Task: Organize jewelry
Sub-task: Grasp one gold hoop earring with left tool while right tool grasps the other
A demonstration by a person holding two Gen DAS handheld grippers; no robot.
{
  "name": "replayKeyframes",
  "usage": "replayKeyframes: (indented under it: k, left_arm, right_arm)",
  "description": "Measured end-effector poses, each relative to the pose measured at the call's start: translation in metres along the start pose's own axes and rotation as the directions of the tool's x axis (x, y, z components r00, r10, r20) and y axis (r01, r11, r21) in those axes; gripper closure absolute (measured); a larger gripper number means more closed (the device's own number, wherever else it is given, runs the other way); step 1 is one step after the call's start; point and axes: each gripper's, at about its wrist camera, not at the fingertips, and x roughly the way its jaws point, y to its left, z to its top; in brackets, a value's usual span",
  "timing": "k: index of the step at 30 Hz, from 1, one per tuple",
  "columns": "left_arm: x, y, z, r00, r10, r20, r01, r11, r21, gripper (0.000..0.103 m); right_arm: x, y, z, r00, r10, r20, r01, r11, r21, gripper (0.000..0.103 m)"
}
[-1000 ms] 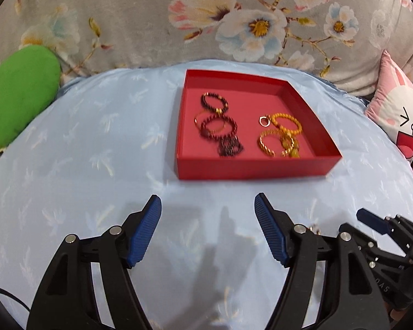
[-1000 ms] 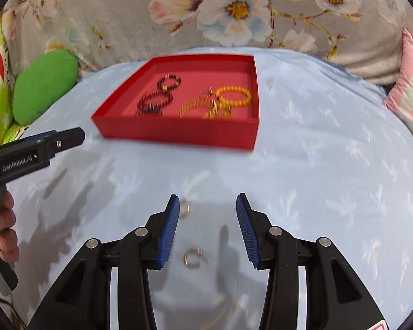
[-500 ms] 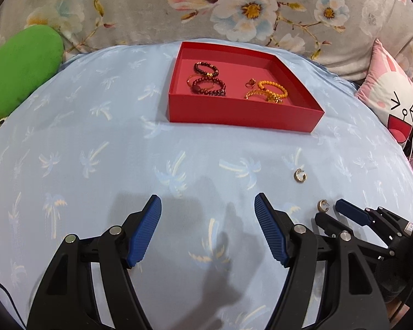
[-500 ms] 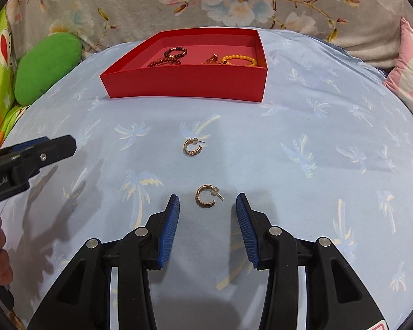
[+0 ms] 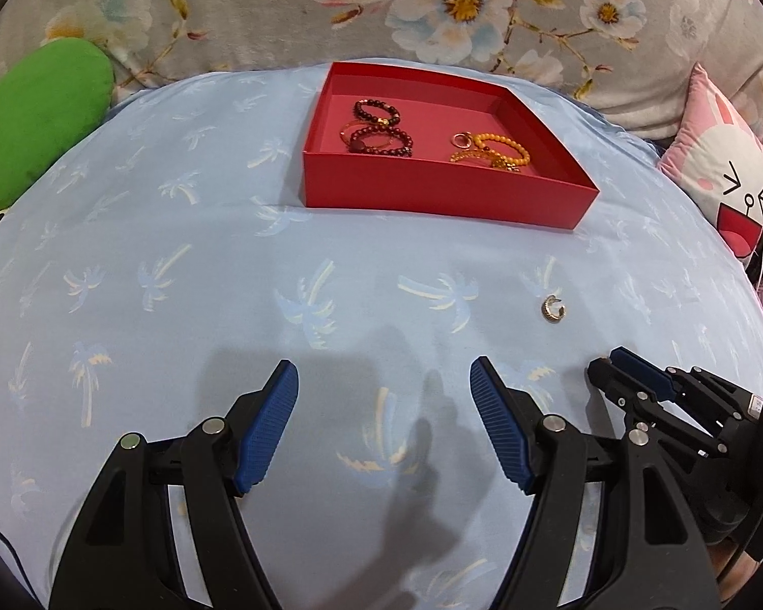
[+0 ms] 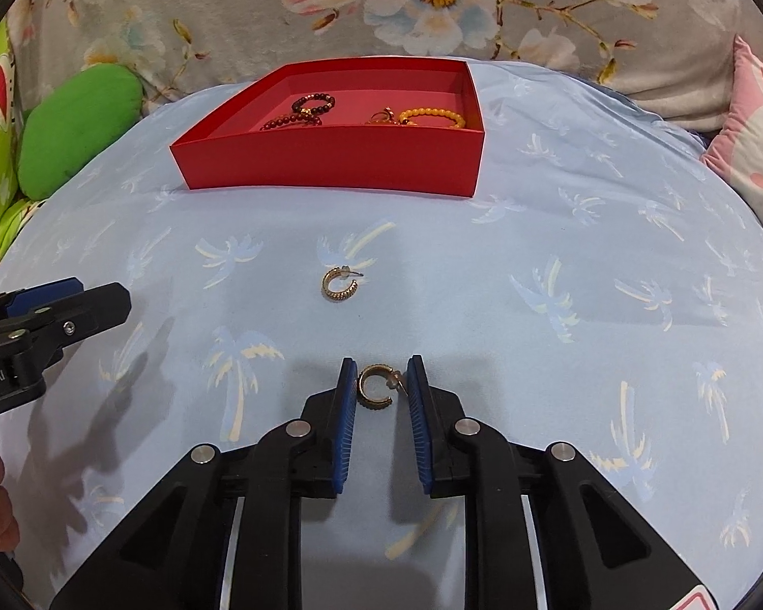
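A red tray (image 5: 442,201) (image 6: 330,168) sits at the far side of the blue palm-print cloth, holding dark beaded bracelets (image 5: 376,140), an orange beaded bracelet (image 5: 501,147) and gold pieces. Two gold hoop earrings lie on the cloth. The near earring (image 6: 375,386) lies between my right gripper's (image 6: 381,391) blue fingers, which stand narrowly apart around it without clamping it. The far earring (image 6: 339,283) (image 5: 553,308) lies loose halfway to the tray. My left gripper (image 5: 384,406) is wide open and empty above the cloth. The right gripper's tip shows in the left wrist view (image 5: 636,381).
A green cushion (image 5: 30,122) lies at the far left and a pink rabbit pillow (image 5: 722,178) at the far right. A floral grey backrest (image 5: 381,5) runs behind the tray. The left gripper's tip (image 6: 51,315) shows at the left of the right wrist view.
My right gripper has lowered onto the near earring and narrowed its fingers around it. Both grippers pulled back from the tray, which now looks farther away.
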Motion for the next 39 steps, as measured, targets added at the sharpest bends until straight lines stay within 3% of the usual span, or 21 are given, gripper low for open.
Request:
replayKeyframes:
  k: [15, 20, 25, 31, 39]
  left_arm:
    - [0.034, -0.067, 0.016, 0.992, -0.118, -0.044, 0.121, 0.990, 0.071, 0.041]
    - [0.056, -0.087, 0.019, 0.988, -0.134, -0.081, 0.141, 0.985, 0.095, 0.054]
    - [0.065, -0.099, 0.024, 0.992, -0.111, -0.057, 0.118, 0.984, 0.131, 0.061]
    - [0.069, -0.103, 0.026, 0.994, -0.098, -0.044, 0.104, 0.982, 0.159, 0.087]
    - [0.063, -0.109, 0.018, 0.994, -0.101, -0.050, 0.109, 0.976, 0.190, 0.087]
  right_arm:
    - [-0.018, -0.040, 0.000, 1.000, 0.008, 0.014, -0.010, 0.994, 0.110, 0.084]
    - [-0.018, -0.057, 0.000, 1.000, -0.006, 0.016, 0.004, 0.990, 0.141, 0.084]
    - [-0.017, -0.068, 0.000, 1.000, -0.010, 0.015, 0.007, 0.987, 0.161, 0.084]
    - [-0.014, -0.070, -0.001, 1.000, -0.004, 0.013, 0.001, 0.985, 0.173, 0.084]
    - [-0.012, -0.068, 0.000, 1.000, 0.008, 0.012, -0.010, 0.985, 0.172, 0.084]
